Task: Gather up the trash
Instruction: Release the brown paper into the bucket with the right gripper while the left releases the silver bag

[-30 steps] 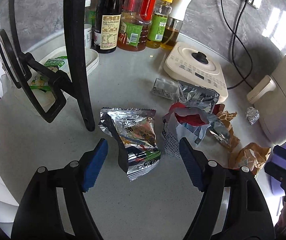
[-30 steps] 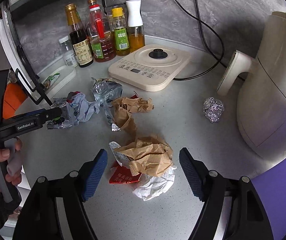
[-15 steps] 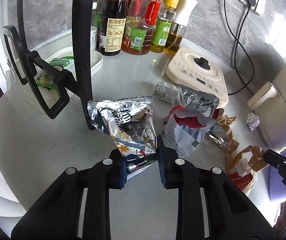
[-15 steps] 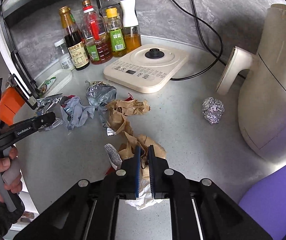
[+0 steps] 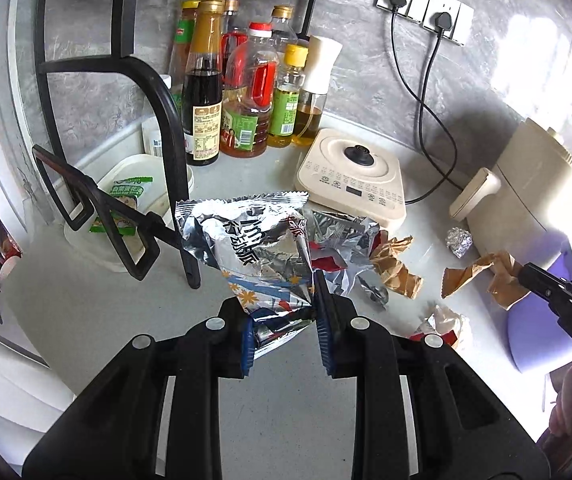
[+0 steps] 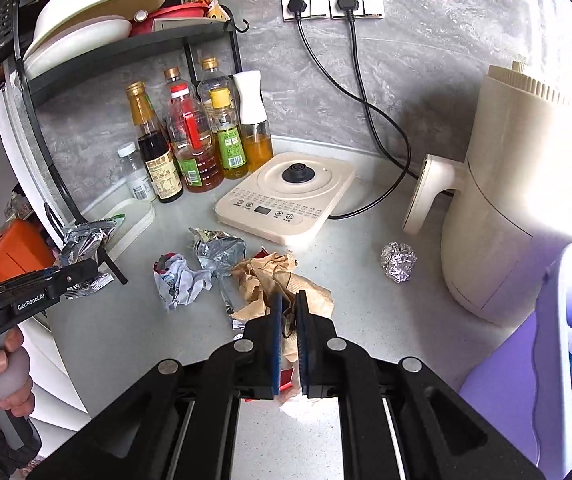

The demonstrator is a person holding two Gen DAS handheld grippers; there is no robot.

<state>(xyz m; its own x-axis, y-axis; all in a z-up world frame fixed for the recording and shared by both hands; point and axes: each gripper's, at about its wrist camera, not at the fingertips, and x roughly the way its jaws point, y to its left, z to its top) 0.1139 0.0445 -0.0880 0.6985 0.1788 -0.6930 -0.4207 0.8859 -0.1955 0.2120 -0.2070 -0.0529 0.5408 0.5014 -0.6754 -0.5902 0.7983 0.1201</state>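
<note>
Now that both sets of jaws have closed where a moment ago they stood wide over the litter, each hand has a piece of trash in its grip and has lifted it off the grey countertop (image 5: 85, 312). The left gripper (image 5: 286, 330) pinches the lower edge of a silver foil snack bag (image 5: 251, 240), which stands up in front of the camera, clear of the surface it lay flat on a second ago. The right gripper (image 6: 290, 332) has its blue pads drawn narrow on a crumpled brown paper wrapper (image 6: 314, 296), with a scrap of white paper and something red hanging beneath it.

That makes two pieces collected at once, but plenty is left on the counter: a crushed red-and-silver wrapper (image 6: 181, 280), another silver foil packet (image 6: 219, 250), more brown paper (image 5: 396, 268) and a ball of aluminium foil (image 6: 398, 261) near the cream air fryer (image 6: 518, 208). The sauce bottles (image 6: 197, 140) and the cream induction cooker (image 6: 286, 192) behind the heap look undisturbed.

I judge the next need is somewhere to drop these; a purple container (image 6: 518, 380) shows at the right edge and may be the bin, though I cannot tell for sure. The foil bag is held only by its edge and could slip.
</note>
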